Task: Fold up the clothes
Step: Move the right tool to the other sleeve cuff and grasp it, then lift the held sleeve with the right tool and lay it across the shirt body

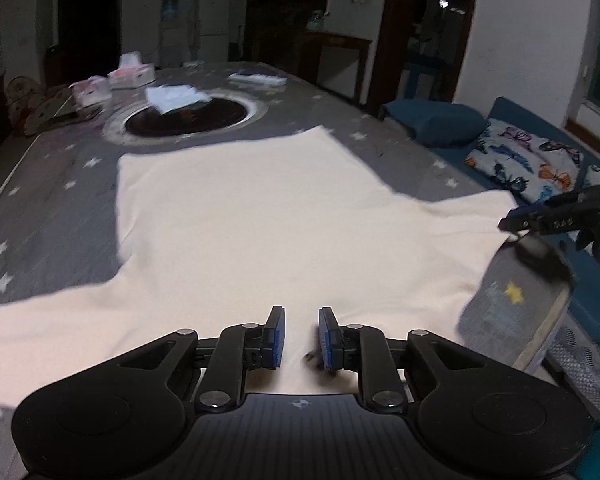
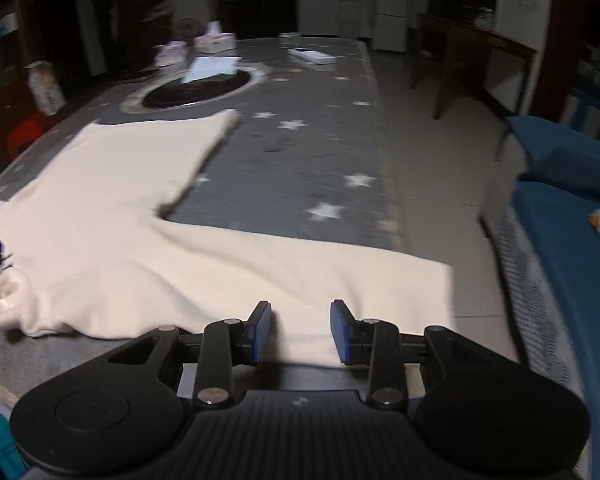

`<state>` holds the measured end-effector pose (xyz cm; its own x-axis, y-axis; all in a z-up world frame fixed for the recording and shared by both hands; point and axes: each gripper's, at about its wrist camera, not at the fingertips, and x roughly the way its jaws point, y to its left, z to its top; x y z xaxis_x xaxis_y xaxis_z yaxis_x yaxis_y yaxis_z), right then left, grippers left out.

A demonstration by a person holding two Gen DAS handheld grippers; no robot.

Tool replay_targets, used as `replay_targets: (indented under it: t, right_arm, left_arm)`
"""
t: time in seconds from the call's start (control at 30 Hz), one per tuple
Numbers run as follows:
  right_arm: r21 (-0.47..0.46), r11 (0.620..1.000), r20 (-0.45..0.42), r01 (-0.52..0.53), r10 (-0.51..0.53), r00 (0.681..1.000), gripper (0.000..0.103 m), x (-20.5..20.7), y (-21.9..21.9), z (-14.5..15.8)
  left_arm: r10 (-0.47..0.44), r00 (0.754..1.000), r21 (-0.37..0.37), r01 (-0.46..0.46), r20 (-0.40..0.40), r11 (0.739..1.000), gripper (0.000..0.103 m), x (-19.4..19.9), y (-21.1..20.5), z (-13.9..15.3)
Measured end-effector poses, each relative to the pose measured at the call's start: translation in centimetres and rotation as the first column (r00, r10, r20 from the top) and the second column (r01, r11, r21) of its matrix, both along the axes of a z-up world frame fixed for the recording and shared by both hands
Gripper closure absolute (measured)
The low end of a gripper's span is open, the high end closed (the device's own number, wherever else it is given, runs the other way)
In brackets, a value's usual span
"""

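Observation:
A cream long-sleeved top [image 1: 240, 220] lies spread flat on the grey star-patterned table cover [image 1: 52, 216], sleeves out to both sides. My left gripper [image 1: 302, 338] hovers over its near middle edge, jaws open with a narrow gap, holding nothing. In the right wrist view the same top [image 2: 112, 240] stretches left, its right sleeve [image 2: 360, 276] reaching the table's right edge. My right gripper [image 2: 302, 330] is open over that sleeve's near edge, empty. The right gripper also shows in the left wrist view [image 1: 516, 222] at the sleeve end.
A round dark inset [image 1: 186, 118] with white cloth on it sits mid-table, with tissue boxes [image 1: 132, 74] behind. A blue sofa with cushions [image 1: 524, 160] stands to the right. Tiled floor [image 2: 432, 152] runs between table and sofa.

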<state>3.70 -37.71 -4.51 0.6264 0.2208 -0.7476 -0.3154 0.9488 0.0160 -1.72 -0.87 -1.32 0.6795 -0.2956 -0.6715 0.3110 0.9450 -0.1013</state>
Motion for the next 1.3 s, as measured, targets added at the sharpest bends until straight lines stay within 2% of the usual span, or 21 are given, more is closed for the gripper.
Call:
replay_targets:
  t: [0.07, 0.17, 0.3, 0.43, 0.57, 0.67, 0.73, 0.77, 0.8, 0.9, 1.07, 1.23, 1.3]
  right_arm:
    - [0.004, 0.999, 0.006, 0.053, -0.053, 0.999, 0.071, 0.2, -1.4, -0.1]
    - [0.019, 0.990, 0.011, 0.137, -0.137, 0.990, 0.064, 0.6, -3.3, -0.3]
    - [0.116, 0.968, -0.021, 0.224, -0.223, 0.975, 0.055, 0.7, -6.1, -0.6]
    - [0.254, 0.918, -0.077, 0.304, -0.294, 0.953, 0.054, 0.0, -9.1, -1.5]
    - [0.396, 0.853, -0.136, 0.340, -0.312, 0.940, 0.054, -0.4, -11.1, -2.9]
    - [0.490, 0.795, -0.175, 0.357, -0.312, 0.934, 0.057, -0.5, -12.3, -3.9]
    - [0.533, 0.770, -0.187, 0.351, -0.297, 0.936, 0.075, -0.4, -12.5, -4.5]
    - [0.548, 0.761, -0.184, 0.347, -0.295, 0.938, 0.079, -0.3, -12.6, -4.7]
    - [0.553, 0.760, -0.173, 0.341, -0.296, 0.940, 0.086, -0.3, -12.6, -4.6]
    - [0.519, 0.793, -0.114, 0.318, -0.305, 0.946, 0.095, -0.2, -12.3, -3.6]
    - [0.540, 0.806, -0.017, 0.245, -0.280, 0.960, 0.096, 0.0, -11.3, -0.3]
    - [0.569, 0.816, 0.072, 0.101, -0.172, 0.982, 0.096, 0.8, -8.0, 4.0]
    - [0.567, 0.823, 0.101, 0.034, -0.110, 0.989, 0.096, 1.2, -5.9, 5.7]
  left_arm:
    - [-0.028, 1.000, -0.006, 0.028, 0.012, 1.000, 0.078, 0.4, -1.1, 0.3]
    - [-0.072, 0.997, -0.017, 0.072, 0.017, 0.997, 0.077, 1.2, -3.1, 0.4]
    - [-0.124, 0.992, -0.033, 0.125, 0.019, 0.992, 0.074, 2.0, -5.6, 0.2]
    - [-0.163, 0.987, -0.044, 0.163, 0.006, 0.986, 0.074, 2.6, -7.6, -0.2]
    - [-0.196, 0.981, -0.039, 0.196, -0.009, 0.980, 0.074, 2.9, -9.4, -0.8]
    - [-0.217, 0.976, -0.035, 0.216, -0.025, 0.976, 0.074, 3.1, -10.5, -1.3]
    - [-0.221, 0.975, -0.025, 0.220, -0.027, 0.975, 0.073, 2.9, -11.0, -1.5]
    - [-0.222, 0.975, -0.020, 0.222, -0.028, 0.975, 0.071, 2.8, -11.2, -1.5]
    - [-0.224, 0.974, -0.016, 0.224, -0.029, 0.975, 0.071, 2.7, -11.5, -1.6]
    - [-0.219, 0.975, -0.021, 0.219, -0.029, 0.976, 0.071, 2.7, -11.5, -1.3]
    - [-0.209, 0.978, -0.034, 0.208, -0.013, 0.977, 0.071, 3.0, -11.4, -0.7]
    - [-0.215, 0.977, -0.042, 0.214, -0.017, 0.976, 0.070, 3.2, -11.2, -0.8]
    - [-0.199, 0.980, -0.050, 0.199, -0.003, 0.979, 0.066, 2.9, -10.2, -0.3]
